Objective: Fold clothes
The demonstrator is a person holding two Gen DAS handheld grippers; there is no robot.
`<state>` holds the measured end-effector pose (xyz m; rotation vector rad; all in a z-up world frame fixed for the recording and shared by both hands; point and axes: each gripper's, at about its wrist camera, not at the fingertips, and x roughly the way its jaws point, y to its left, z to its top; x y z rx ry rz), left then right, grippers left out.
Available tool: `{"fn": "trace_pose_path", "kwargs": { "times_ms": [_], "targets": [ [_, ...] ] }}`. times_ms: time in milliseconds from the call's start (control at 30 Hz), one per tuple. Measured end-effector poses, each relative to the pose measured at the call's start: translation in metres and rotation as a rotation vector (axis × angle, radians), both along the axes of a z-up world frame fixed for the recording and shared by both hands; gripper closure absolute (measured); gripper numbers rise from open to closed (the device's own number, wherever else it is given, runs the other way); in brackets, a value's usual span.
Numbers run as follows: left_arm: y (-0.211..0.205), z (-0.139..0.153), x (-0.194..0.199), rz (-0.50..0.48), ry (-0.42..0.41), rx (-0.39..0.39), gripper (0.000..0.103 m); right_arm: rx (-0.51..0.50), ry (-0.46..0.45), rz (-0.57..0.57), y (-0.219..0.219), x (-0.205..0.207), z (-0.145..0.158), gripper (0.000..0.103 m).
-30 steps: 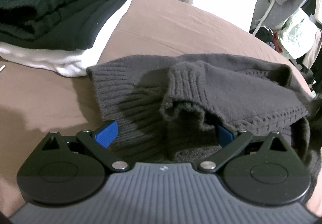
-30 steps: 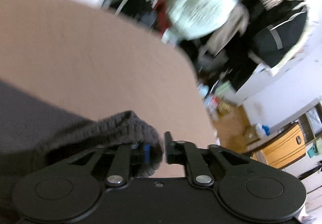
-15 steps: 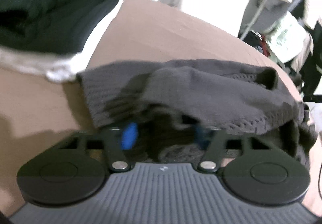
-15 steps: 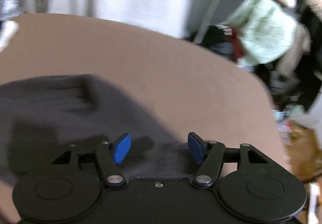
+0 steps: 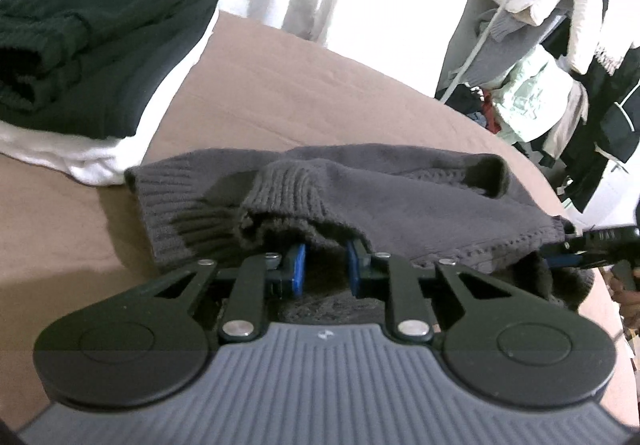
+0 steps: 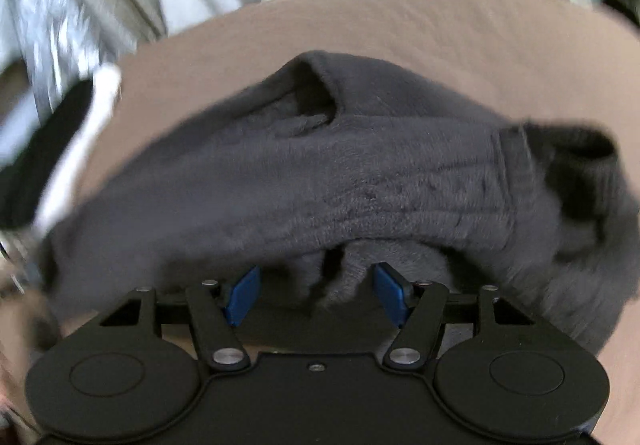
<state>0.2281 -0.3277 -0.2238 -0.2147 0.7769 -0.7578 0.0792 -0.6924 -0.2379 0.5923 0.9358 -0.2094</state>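
Nearest the left camera, the left gripper (image 5: 323, 265) has its blue pads drawn narrow with a gap between them, pushed in under the ribbed cuff of the grey sweater (image 5: 400, 201); whether any knit is actually pinched there I cannot tell, since the cloth hides the tips. If it has only a loose fold, the cuff could slip out as soon as the fold is lifted, and the sleeve would flop back across the body. The right gripper (image 6: 318, 287) stands wide apart at the sweater's near edge, with bunched wool sitting between the pads but nothing clamped; closing now risks catching several layers at once and dragging the whole bundle askew. The sweater itself lies crumpled on the brown bed (image 5: 280, 93), part folded, with a raised lump at its far side that would likely be trapped as a crease. Further back, the stack of folded clothes (image 5: 92, 57) sits just beside the sweater's ribbed hem; a broad sweep leftward could nudge it.
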Motion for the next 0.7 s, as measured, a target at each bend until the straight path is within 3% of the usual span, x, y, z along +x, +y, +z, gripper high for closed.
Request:
{"fn": "trace_pose_path", "kwargs": {
  "times_ms": [133,200,233,300,400,567,633,700],
  "targets": [
    [0.006,0.009,-0.005,-0.031,0.018,-0.119,0.083,0.294,-0.054,-0.096,-0.006,-0.002,-0.029,0.028],
    [0.005,0.016,-0.011,-0.032,-0.02,-0.123,0.083,0.423,-0.074,-0.139,-0.002,-0.003,-0.045,0.028],
    [0.005,0.02,-0.015,-0.031,-0.045,-0.115,0.083,0.434,-0.082,-0.154,0.001,-0.002,-0.049,0.028],
    [0.003,0.027,-0.022,-0.027,-0.083,-0.094,0.083,0.312,-0.092,-0.162,0.014,0.005,-0.047,0.029],
    [0.004,0.031,-0.027,-0.056,-0.043,-0.1,0.083,0.116,-0.17,-0.139,0.04,0.008,-0.031,0.03],
    [-0.001,0.018,-0.014,-0.041,0.082,-0.032,0.083,0.073,-0.133,-0.021,0.078,0.015,-0.025,0.03],
    [0.0,0.009,-0.009,-0.028,0.111,-0.017,0.083,0.079,-0.117,-0.015,0.079,0.018,-0.029,0.03],
    [-0.003,0.001,-0.006,-0.011,0.093,0.024,0.076,0.043,-0.105,-0.06,0.075,0.025,-0.035,0.031]
  ]
}}
